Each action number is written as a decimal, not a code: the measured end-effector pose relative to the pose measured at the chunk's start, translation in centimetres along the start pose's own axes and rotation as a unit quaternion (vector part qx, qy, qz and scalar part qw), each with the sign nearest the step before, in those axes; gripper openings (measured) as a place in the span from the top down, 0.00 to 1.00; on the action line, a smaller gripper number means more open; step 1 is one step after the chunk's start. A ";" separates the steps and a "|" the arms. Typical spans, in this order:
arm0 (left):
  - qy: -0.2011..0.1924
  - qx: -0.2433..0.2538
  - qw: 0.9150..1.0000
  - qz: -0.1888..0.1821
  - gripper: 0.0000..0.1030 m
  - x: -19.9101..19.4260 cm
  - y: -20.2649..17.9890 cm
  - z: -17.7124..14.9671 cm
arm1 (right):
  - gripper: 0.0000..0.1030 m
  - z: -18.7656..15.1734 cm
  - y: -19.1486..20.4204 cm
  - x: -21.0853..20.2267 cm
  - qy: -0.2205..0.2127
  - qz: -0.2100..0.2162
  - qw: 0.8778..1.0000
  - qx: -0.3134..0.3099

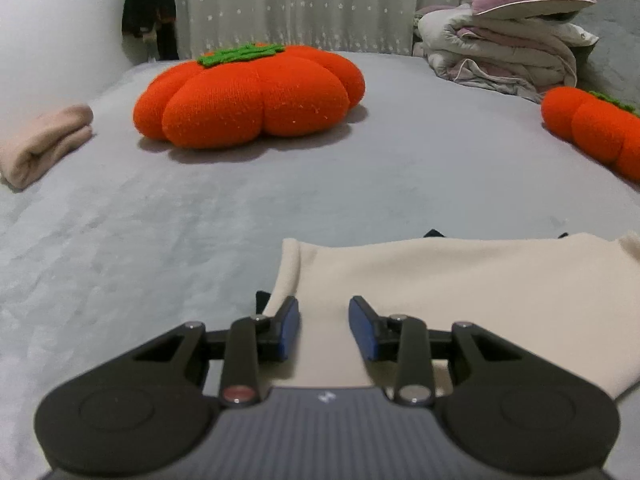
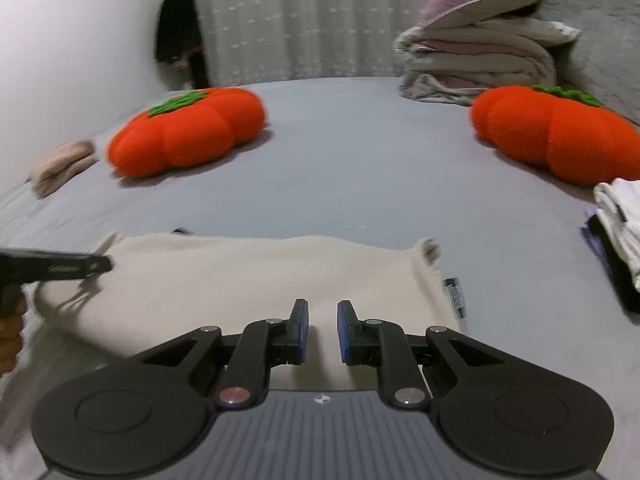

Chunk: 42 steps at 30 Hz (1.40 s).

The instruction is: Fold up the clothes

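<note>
A cream garment (image 1: 460,300) lies spread flat on the grey bed (image 1: 160,220), close in front of both pairs of tongs, with slivers of something dark peeking out from under its far edge. The left tongs (image 1: 324,328) hang over the garment's left side with a clear gap between the blue pads; cloth shows through the gap, but nothing is pinched. The right tongs (image 2: 323,330) sit over the middle of the near part, their pads closer together yet still apart, and they hold nothing either.

The main risk, as I judge it, is a bad pick-up. If either pair closes from this spot, well inside the cloth and not at an edge, it may bunch a ridge of fabric or catch only the top layer, and the fold would come out crooked. A second risk is uneven lifting: the two pairs are not placed symmetrically (the left one is near the side edge, the right one nearer the centre), so the garment could skew or drag across the bed. Dragging could also pull out the dark item beneath. The white label (image 2: 454,294) at the right edge might flip outward. The orange cushion (image 1: 248,96) and the folded pink cloth (image 1: 44,140) lie well apart, so they seem safe.
</note>
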<state>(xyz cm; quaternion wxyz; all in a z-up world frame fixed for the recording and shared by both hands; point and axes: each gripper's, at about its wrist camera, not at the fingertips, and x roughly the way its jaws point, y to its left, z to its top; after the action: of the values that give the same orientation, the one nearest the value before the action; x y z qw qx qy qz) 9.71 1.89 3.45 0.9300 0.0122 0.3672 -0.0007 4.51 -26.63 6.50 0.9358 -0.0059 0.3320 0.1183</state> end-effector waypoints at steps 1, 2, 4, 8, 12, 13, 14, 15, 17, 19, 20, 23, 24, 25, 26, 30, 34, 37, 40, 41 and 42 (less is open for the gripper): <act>-0.003 0.005 1.000 0.003 0.70 -0.1 -0.2 -0.1 | 0.85 -0.3 0.5 0.2 0.005 0.007 1.000 -0.008; -0.006 0.007 1.000 0.005 0.70 -0.2 -0.3 -0.2 | 0.85 -0.6 1.2 0.5 0.012 0.006 1.000 -0.024; -0.008 -0.006 1.000 -0.002 0.70 -0.3 0.1 0.1 | 0.85 -1.0 2.0 1.1 0.029 -0.007 0.998 -0.048; -0.027 -0.020 0.999 -0.017 0.63 -0.9 0.4 0.5 | 0.85 -1.3 1.4 1.5 0.057 -0.004 0.998 -0.026; -0.052 0.008 0.998 -0.040 0.53 -2.1 -0.9 0.0 | 0.85 -1.3 0.0 1.8 0.075 0.011 0.997 0.031; -0.047 0.015 0.998 -0.041 0.53 -1.9 -1.3 -0.2 | 0.85 -1.3 -0.3 1.7 0.080 0.014 0.996 0.044; -0.043 0.021 0.998 -0.042 0.53 -1.7 -1.6 -0.4 | 0.85 -1.3 -0.7 1.6 0.086 0.017 0.995 0.054; -0.039 0.026 0.998 -0.041 0.53 -1.4 -1.9 -0.7 | 0.85 -1.1 -0.9 1.5 0.092 0.020 0.994 0.060; -0.033 0.035 0.998 -0.034 0.53 -0.7 -2.4 -1.1 | 0.87 -0.9 -1.4 1.5 0.103 0.028 0.992 0.067; -0.036 0.049 0.998 -0.029 0.52 -0.4 -2.9 -1.4 | 0.91 -0.5 -2.4 1.3 0.108 0.036 0.991 0.073; -0.038 0.055 0.997 -0.027 0.52 -0.4 -3.1 -1.5 | 0.93 -0.2 -3.0 1.2 0.108 0.039 0.990 0.077; -0.040 0.059 0.997 -0.026 0.51 -0.4 -3.2 -1.7 | 0.95 0.3 -5.1 0.8 0.094 0.026 0.991 0.096; -0.040 0.059 0.997 -0.027 0.51 -0.4 -3.2 -1.7 | 0.95 0.3 -5.8 0.6 0.088 0.020 0.990 0.105; -0.040 0.059 0.997 -0.026 0.51 -0.4 -3.2 -1.6 | 0.95 0.4 -6.1 0.6 0.086 0.015 0.990 0.109; -0.041 0.060 0.997 -0.026 0.51 -0.4 -3.2 -1.6 | 0.95 0.4 -6.2 0.6 0.086 0.012 0.990 0.107; -0.042 0.059 0.997 -0.028 0.51 -0.5 -3.1 -1.6 | 0.97 0.4 -5.2 0.9 0.102 -0.011 0.992 0.078; -0.043 0.050 0.997 -0.037 0.51 -0.7 -3.0 -1.4 | 1.00 0.2 -5.3 1.1 0.127 -0.019 0.989 0.071; -0.047 0.050 0.997 -0.044 0.51 -0.9 -3.0 -1.3 | 1.00 0.2 -5.6 0.9 0.137 -0.013 0.988 0.066; -0.047 0.057 0.996 -0.045 0.51 -0.8 -3.2 -1.4 | 0.98 0.7 -5.9 -0.3 0.097 -0.005 0.993 0.059; -0.047 0.059 0.996 -0.044 0.51 -0.8 -3.3 -1.5 | 0.90 0.9 -5.9 -0.7 0.080 -0.017 0.995 0.056; -0.047 0.059 0.996 -0.044 0.51 -0.8 -3.4 -1.5 | 0.90 1.0 -6.0 -0.9 0.071 -0.037 0.995 0.052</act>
<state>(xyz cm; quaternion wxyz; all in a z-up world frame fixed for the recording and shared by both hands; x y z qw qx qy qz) 8.10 -1.47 2.86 0.9431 0.0510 0.3222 -0.0644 5.77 -32.56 7.42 0.9125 0.0224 0.4031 0.0657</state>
